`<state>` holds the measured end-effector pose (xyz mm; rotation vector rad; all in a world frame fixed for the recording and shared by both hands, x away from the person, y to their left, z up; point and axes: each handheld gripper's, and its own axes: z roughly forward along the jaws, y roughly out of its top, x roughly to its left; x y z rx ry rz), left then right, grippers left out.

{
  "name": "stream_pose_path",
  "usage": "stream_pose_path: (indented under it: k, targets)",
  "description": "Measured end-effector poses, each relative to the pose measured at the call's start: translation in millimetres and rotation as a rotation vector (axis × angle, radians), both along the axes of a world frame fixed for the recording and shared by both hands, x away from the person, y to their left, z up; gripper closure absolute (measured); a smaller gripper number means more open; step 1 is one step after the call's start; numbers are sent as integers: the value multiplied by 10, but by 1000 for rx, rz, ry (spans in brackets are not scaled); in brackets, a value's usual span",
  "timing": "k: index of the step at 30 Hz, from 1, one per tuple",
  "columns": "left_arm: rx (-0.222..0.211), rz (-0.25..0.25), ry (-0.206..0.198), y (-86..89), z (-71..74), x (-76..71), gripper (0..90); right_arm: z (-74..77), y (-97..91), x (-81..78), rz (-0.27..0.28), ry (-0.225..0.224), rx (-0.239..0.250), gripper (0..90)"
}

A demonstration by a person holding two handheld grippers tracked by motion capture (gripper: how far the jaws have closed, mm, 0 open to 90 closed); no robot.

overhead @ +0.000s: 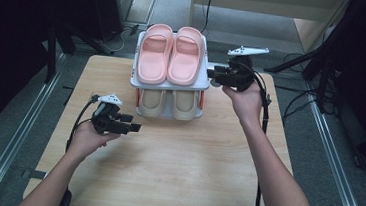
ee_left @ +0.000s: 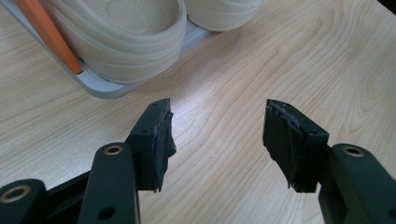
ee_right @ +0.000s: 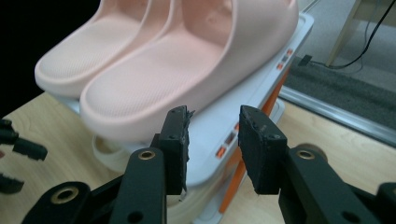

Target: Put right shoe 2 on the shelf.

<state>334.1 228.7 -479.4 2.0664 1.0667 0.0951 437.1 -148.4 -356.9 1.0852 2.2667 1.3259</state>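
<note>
A pair of pink slippers [overhead: 170, 52] lies on the top shelf of a small grey rack [overhead: 200, 84] at the table's far middle. A pair of beige slippers [overhead: 168, 102] sits on the shelf below. My right gripper [overhead: 211, 74] is at the rack's right side, level with the top shelf, jaws parted with nothing between them. In the right gripper view its fingertips [ee_right: 177, 140] frame the shelf edge [ee_right: 243, 109] beside the nearer pink slipper [ee_right: 187, 70]. My left gripper [overhead: 131, 122] rests open over the table, left of the rack's front; the beige slipper [ee_left: 126, 32] lies just ahead of it.
The wooden table [overhead: 165, 171] has bare room in front of the rack. Orange posts [ee_right: 243, 168] hold the rack's shelves apart. Cables trail from both grippers. Dark stands and metal floor rails [overhead: 333, 146] flank the table.
</note>
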Motion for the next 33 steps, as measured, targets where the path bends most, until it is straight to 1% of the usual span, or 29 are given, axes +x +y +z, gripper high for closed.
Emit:
stream_pose_path:
  k: [1,3,6,8,12,16,18,24,29,31,33]
  targets:
    - [1,3,4,0,-1,0,421,-22,-24,-28,-2,4,-10,641]
    - [0,5,2,9,-10,8,404,-71,-78,-94,-3,-19,-18,641]
    - [-8,5,15,17,-22,23,393,-158,-147,-163,5,-6,-14,638]
    - [-11,6,15,22,-32,31,390,-218,-184,-210,11,-3,-15,629]
    - [-10,4,20,25,-45,43,392,-338,-259,-301,17,2,-1,618]
    - [-11,8,28,22,-57,55,392,-458,-307,-381,37,3,-9,600]
    - [-3,4,26,20,-62,62,391,-521,-325,-433,42,-2,-9,600]
    - [-4,3,30,1,-71,73,391,-695,-382,-563,53,11,2,587]
    - [-3,-2,18,-11,-63,83,391,-816,-421,-642,57,13,11,584]
    - [-12,-2,3,-20,-51,85,390,-864,-435,-670,64,10,12,583]
    - [-24,-6,-4,-33,-42,91,384,-912,-454,-704,67,3,28,582]
